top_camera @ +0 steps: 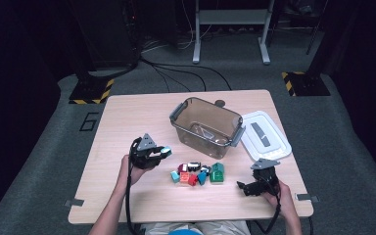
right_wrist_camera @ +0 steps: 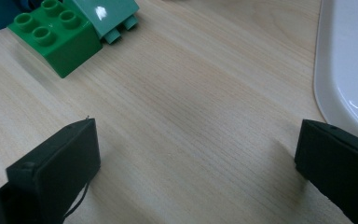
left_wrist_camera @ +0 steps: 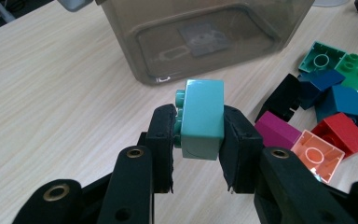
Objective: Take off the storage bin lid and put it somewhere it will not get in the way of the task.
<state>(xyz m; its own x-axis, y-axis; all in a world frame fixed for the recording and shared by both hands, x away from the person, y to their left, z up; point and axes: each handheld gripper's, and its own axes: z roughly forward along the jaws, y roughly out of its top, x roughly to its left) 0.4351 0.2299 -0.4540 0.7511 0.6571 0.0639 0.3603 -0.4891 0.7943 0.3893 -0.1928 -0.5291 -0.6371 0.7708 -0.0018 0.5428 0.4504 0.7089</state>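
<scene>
Grey carpet and dark equipment stands surround a pale wooden desk (top_camera: 127, 117), where a person sits with a claw in each hand. Near the middle of the desk stands an open, smoky-brown plastic bin (top_camera: 206, 127) with grey latch handles, and its white lid (top_camera: 265, 135) lies just to the right of it. In front of the bin sits a small heap of toy building bricks (top_camera: 198, 174) in green, red, magenta, navy and salmon.

The left claw (left_wrist_camera: 199, 122) is clamped on a turquoise brick (left_wrist_camera: 201, 119), one pad on each side, studs facing left in the left gripper view. It holds the brick off the desk, left of the heap and short of the bin's near wall. The right claw (right_wrist_camera: 196, 154) rests low over bare wood with its jaws spread wide and nothing between them; a green brick (right_wrist_camera: 53, 35) lies well ahead of it and the lid's edge is to its right.

This looks like the carrying step of clearing bricks into the bin: one is picked up, not yet dropped. Next, I'd say, the left claw must rise above the bin's rim, pass over the opening and let go there. The right claw could meanwhile reach for the green brick.
</scene>
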